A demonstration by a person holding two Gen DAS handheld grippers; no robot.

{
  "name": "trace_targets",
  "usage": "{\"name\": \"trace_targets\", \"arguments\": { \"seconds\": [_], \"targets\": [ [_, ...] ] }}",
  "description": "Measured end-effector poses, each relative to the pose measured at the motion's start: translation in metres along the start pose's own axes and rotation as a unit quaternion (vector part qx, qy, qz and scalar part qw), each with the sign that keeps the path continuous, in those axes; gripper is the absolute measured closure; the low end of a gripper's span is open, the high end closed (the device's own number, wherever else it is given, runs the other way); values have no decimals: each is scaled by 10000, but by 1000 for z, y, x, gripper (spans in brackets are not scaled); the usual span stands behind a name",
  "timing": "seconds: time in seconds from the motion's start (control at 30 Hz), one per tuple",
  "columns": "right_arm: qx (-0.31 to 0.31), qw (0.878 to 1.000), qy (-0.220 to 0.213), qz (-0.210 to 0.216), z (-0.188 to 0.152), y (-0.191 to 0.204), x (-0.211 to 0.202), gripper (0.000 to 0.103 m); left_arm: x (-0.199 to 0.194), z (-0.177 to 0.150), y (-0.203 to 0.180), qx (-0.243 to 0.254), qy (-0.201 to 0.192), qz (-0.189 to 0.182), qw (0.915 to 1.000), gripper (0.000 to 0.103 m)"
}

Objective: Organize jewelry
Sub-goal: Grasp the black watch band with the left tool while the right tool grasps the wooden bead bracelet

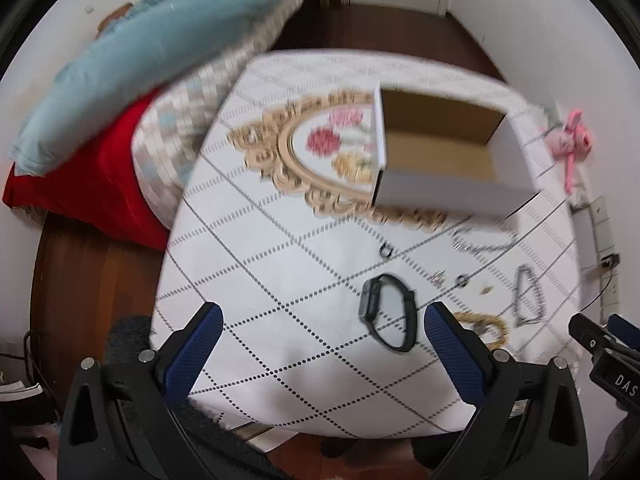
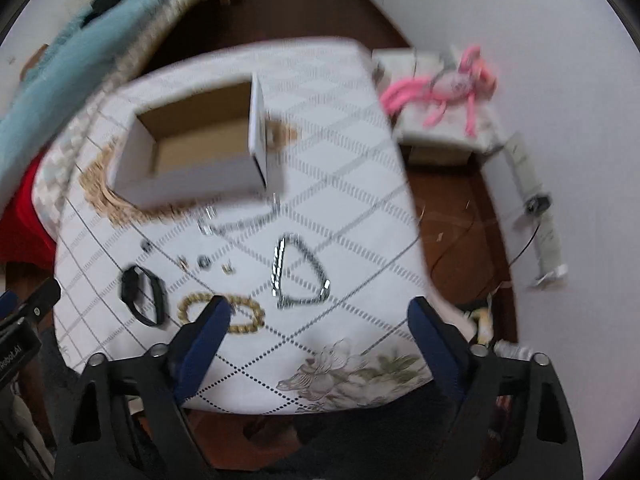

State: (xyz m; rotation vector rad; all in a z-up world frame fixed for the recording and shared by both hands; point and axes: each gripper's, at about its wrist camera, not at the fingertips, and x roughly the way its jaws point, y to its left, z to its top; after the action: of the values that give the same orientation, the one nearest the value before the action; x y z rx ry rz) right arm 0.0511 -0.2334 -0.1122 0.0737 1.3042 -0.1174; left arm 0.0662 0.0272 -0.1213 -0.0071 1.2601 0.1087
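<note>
An open white cardboard box (image 1: pixel 440 160) (image 2: pixel 192 152) with a brown inside stands empty on the white table (image 1: pixel 280 280). In front of it lie a black watch (image 1: pixel 388 312) (image 2: pixel 144 294), a gold bead bracelet (image 1: pixel 486 326) (image 2: pixel 244 314), a silver chain bracelet (image 1: pixel 528 300) (image 2: pixel 298 272), a silver necklace (image 1: pixel 480 244) (image 2: pixel 240 224) and several small rings and earrings (image 1: pixel 460 280) (image 2: pixel 204 262). My left gripper (image 1: pixel 322 322) is open and empty above the table's near edge, left of the watch. My right gripper (image 2: pixel 318 318) is open and empty, just in front of the silver bracelet.
A gold-framed floral oval (image 1: pixel 320 152) lies under the box. A bed with a blue pillow (image 1: pixel 140 52) and a red sheet (image 1: pixel 88 184) is at the left. A pink plush toy (image 2: pixel 452 80) lies on a stool (image 2: pixel 436 136) at the right. A power strip (image 2: pixel 536 208) runs along the wall.
</note>
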Motion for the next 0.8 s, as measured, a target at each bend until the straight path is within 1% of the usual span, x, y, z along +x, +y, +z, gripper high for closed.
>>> {"name": "trace_targets", "arguments": {
  "seconds": [0.03, 0.07, 0.1, 0.13, 0.2, 0.3, 0.37, 0.47, 0.5, 0.53, 0.6, 0.67, 0.7, 0.73, 0.8],
  "targets": [
    [-9, 9999, 93, 103, -1, 3, 12, 18, 9, -1, -1, 20, 108, -55, 9999, 0],
    [10, 9997, 201, 160, -3, 5, 26, 21, 16, -3, -2, 38, 173, -85, 9998, 3],
    [17, 9993, 315, 208, -5, 8, 37, 24, 22, -4, -4, 54, 230, -90, 9997, 8],
    [35, 9985, 440, 334, -7, 10, 50, 27, 29, -6, -5, 79, 305, -119, 9994, 9],
    [120, 9969, 626, 465, -10, 13, 69, 31, 44, -7, -8, 108, 464, -180, 9987, 17],
    [198, 9952, 767, 572, -14, 17, 86, 35, 62, -9, -12, 101, 653, -267, 9975, 22],
    [202, 9946, 833, 588, -16, 21, 94, 36, 70, -10, -14, 80, 716, -285, 9970, 25],
    [185, 9937, 926, 600, -18, 26, 102, 42, 77, -12, -14, 67, 742, -276, 9968, 26],
    [170, 9937, 946, 583, -19, 28, 105, 45, 78, -12, -15, 80, 730, -255, 9970, 32],
    [159, 9936, 957, 587, -20, 29, 106, 47, 80, -13, -15, 99, 735, -226, 9970, 36],
    [111, 9939, 950, 556, -22, 32, 108, 54, 83, -15, -16, 138, 783, -263, 9965, 56],
    [38, 9944, 922, 520, -23, 37, 107, 60, 84, -17, -17, 165, 829, -288, 9960, 67],
    [-17, 9949, 907, 437, -24, 38, 107, 64, 84, -18, -18, 190, 770, -290, 9964, 69],
    [-72, 9953, 896, 367, -24, 40, 106, 65, 83, -19, -19, 234, 736, -278, 9966, 71],
    [-176, 9960, 834, 252, -25, 42, 107, 70, 81, -21, -22, 289, 687, -317, 9967, 82]
  ]
}}
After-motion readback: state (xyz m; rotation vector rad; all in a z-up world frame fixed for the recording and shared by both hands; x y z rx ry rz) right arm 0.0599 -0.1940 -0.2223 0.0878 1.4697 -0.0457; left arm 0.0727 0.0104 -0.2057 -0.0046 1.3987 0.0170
